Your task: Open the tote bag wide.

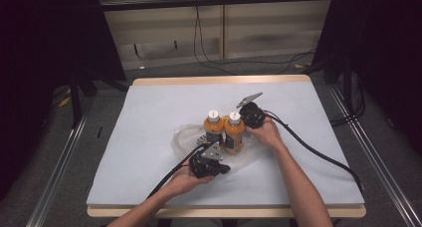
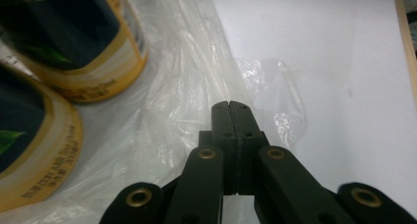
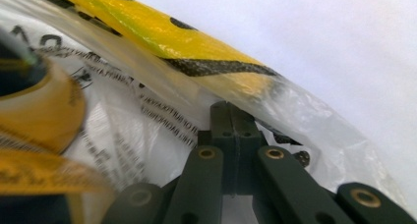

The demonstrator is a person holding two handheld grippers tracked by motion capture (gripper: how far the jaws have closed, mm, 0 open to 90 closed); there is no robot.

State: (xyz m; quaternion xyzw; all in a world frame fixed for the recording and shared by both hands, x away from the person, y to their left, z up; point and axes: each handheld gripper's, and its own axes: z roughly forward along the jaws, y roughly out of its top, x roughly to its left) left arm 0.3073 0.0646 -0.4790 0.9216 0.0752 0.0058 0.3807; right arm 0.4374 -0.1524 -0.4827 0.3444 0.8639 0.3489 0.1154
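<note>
The left hand-held gripper (image 2: 229, 106) is seen with its jaws pressed fully together, and a fold of the clear plastic bag (image 2: 187, 86) appears to be pinched at their tips in the centre of the left gripper view; whether film is really caught between them cannot be told for sure. The right hand-held gripper (image 3: 231, 106) is likewise clenched, and the bag's printed film with a yellow and black band (image 3: 162, 37) lies against its tips. In the high view the left hand-held gripper (image 1: 209, 152) is placed at the lower edge of the bag (image 1: 181, 137) and the right one (image 1: 249, 112) at the upper right of it. Two orange bottles (image 1: 224, 130) with white caps are stood upright, touching each other, in the middle of the pale surface (image 1: 149, 107), on or inside the bag. The step in hand is judged to be the holding of the bag's edges around the bottles. For the next move, both edges would need to be lifted evenly, so that the bottles are not tipped.
</note>
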